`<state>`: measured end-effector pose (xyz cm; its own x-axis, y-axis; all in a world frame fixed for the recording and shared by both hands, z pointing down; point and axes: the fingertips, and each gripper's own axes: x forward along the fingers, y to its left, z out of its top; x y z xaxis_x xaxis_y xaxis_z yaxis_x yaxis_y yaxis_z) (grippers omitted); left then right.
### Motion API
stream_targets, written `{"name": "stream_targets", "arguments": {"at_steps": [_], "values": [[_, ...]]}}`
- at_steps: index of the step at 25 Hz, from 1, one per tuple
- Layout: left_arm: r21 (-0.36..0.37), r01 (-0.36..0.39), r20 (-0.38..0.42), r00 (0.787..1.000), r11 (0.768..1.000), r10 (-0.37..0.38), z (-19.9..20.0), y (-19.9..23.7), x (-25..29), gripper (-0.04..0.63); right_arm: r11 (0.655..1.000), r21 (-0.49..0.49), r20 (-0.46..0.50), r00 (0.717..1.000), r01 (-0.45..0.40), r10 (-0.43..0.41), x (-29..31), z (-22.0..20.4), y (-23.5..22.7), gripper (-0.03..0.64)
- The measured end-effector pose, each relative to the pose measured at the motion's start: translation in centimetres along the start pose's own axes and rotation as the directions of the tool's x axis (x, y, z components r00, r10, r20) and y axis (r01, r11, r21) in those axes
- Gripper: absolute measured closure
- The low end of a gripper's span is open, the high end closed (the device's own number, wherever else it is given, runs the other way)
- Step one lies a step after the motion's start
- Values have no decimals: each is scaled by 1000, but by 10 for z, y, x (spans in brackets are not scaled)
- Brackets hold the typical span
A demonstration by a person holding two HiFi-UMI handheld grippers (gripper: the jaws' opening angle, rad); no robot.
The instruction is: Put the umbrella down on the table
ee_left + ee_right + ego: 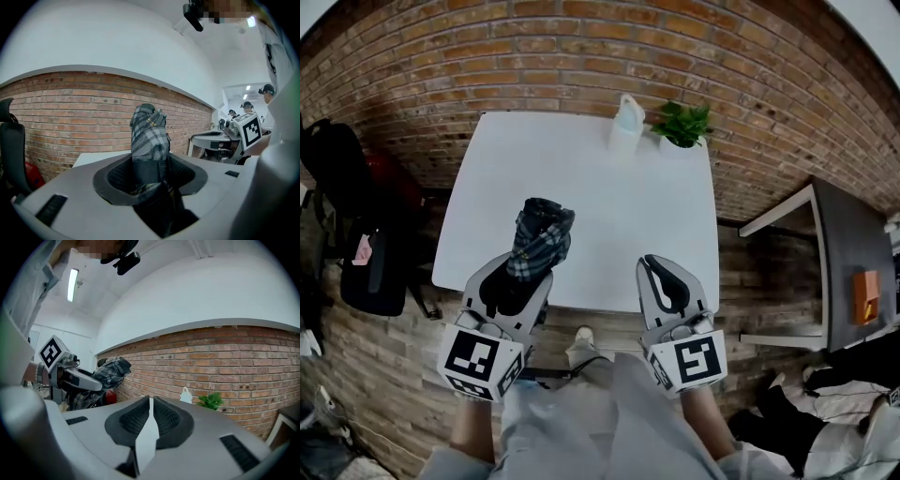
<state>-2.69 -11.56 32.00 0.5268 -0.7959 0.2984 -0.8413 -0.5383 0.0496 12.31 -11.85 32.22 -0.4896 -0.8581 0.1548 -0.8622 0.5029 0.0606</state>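
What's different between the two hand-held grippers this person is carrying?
The left hand-held gripper grips a folded plaid umbrella; the right hand-held gripper holds nothing. The left one's jaws stand wide around the umbrella, while the right one's jaws are closed together. Both are grey and the same shape, and both point toward the white table.

Bag [626,124] stands left of plant [682,125] on table [600,206].

head: steeply down over table [581,169] | both gripper views: level, share brick wall [70,108]
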Motion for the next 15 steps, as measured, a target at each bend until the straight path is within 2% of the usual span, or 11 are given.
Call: {"name": "stream_targets", "arguments": {"at_steps": [15], "values": [[44,2,-19,1000,999,-1,9,3,30,367,1000,7,25,1000,-4,4,17,3,-20,561]]}}
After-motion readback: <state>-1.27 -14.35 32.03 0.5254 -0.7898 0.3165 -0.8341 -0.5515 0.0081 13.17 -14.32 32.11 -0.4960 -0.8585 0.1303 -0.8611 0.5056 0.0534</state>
